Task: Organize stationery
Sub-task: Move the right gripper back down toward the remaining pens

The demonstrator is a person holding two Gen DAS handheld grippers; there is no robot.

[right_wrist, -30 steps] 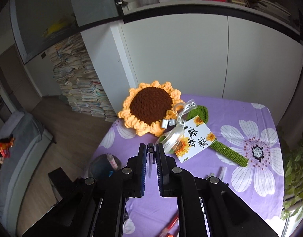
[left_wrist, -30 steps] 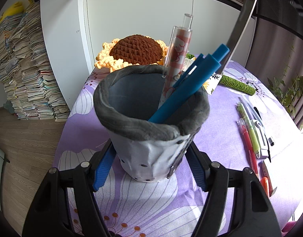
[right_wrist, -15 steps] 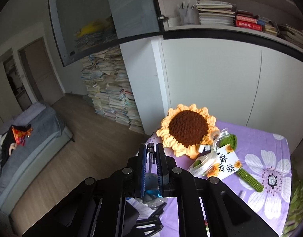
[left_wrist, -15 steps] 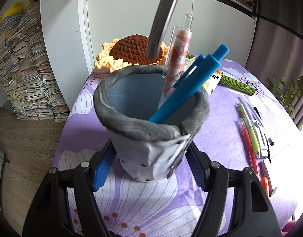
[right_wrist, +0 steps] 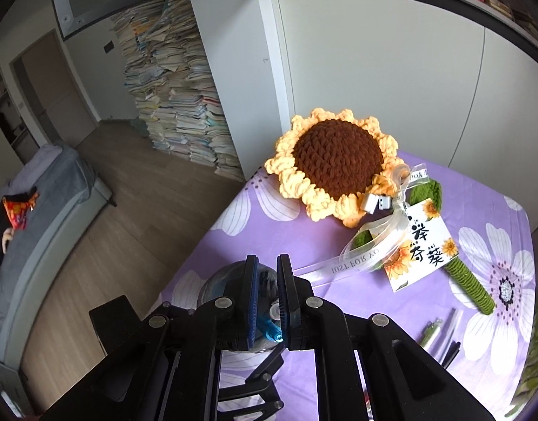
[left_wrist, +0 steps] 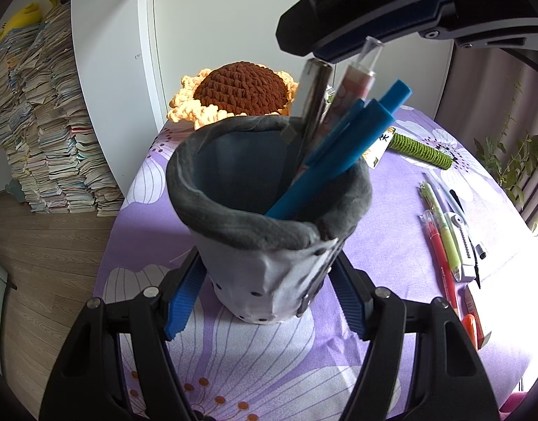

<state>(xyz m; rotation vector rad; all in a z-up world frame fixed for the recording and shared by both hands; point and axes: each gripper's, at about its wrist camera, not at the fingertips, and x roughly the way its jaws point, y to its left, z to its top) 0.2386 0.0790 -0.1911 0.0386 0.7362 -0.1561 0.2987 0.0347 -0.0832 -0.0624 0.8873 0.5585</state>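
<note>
A grey fabric pen cup [left_wrist: 269, 263] stands on the purple flowered tablecloth [left_wrist: 402, 217], and my left gripper [left_wrist: 269, 298] is shut on its lower body, one blue pad on each side. Inside lean two blue pens [left_wrist: 339, 161] and a pink patterned pen [left_wrist: 353, 80]. My right gripper [left_wrist: 325, 49] hangs over the cup's far right rim, shut on the top of a dark grey pen [left_wrist: 309, 105] whose lower end dips inside the cup. In the right wrist view the right gripper [right_wrist: 267, 266] has its fingers close together above the cup [right_wrist: 219, 287].
Several loose pens and a white cutter [left_wrist: 444, 238] lie on the cloth to the right. A crocheted sunflower [right_wrist: 335, 161] with a green stem, ribbon and card [right_wrist: 419, 242] lies at the far side. Stacked books [left_wrist: 47, 122] stand on the floor to the left.
The right gripper has come down over the cup with the grey pen, whose lower end now sits inside the rim. The left gripper and the cup have stayed still.
</note>
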